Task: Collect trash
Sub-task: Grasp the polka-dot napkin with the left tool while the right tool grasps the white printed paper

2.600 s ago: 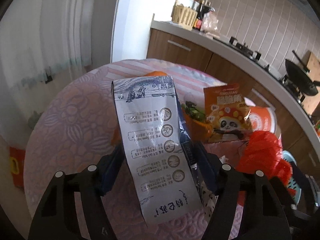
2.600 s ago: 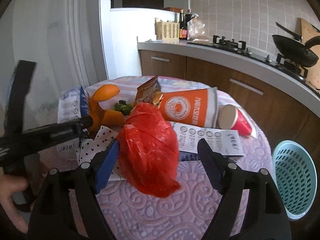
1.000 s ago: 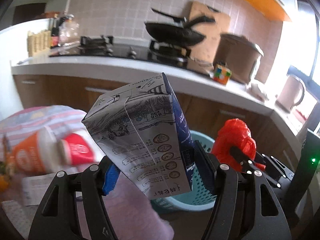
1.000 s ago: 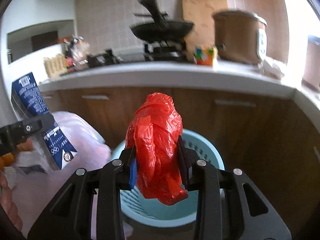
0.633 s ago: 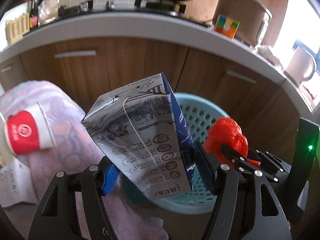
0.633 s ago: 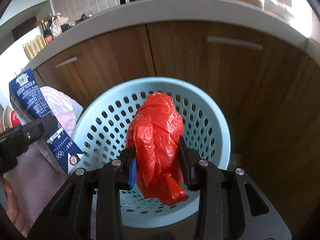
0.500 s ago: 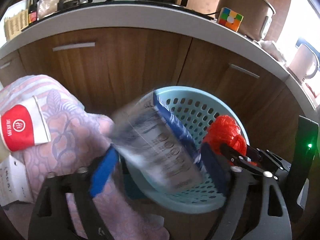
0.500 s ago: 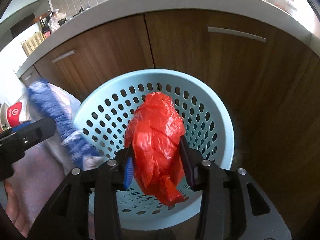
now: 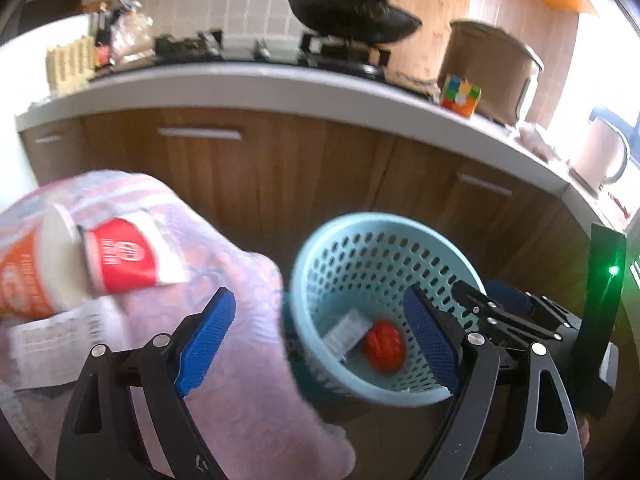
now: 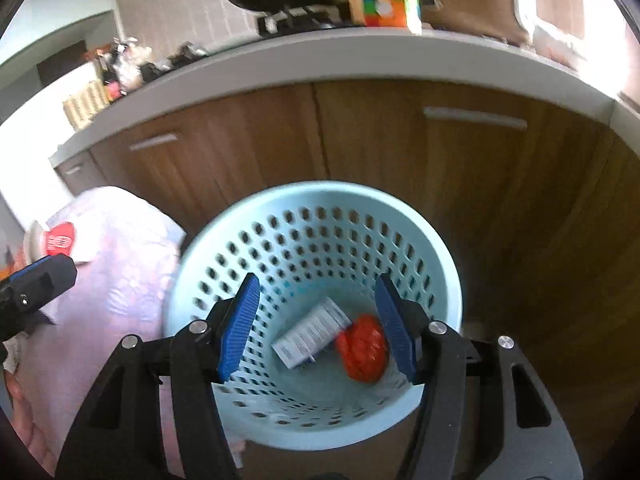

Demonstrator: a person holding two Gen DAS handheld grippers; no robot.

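Your left tongs (image 9: 320, 336) stand wide apart with nothing between the blue pads (image 9: 206, 336). Past them the light blue basket (image 9: 404, 228) holds a milk carton (image 9: 346, 334) and a red plastic bag (image 9: 385, 345), touching at the bottom. Your right tongs (image 9: 508, 312) sit just beside its rim. A red paper cup (image 9: 124, 256) lies on the tabletop (image 9: 240, 380).

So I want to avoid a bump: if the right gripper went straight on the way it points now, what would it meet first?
Probably the milk carton and red plastic bag at the bottom of the blue basket; the open right gripper points into its mouth, though depth is unclear.
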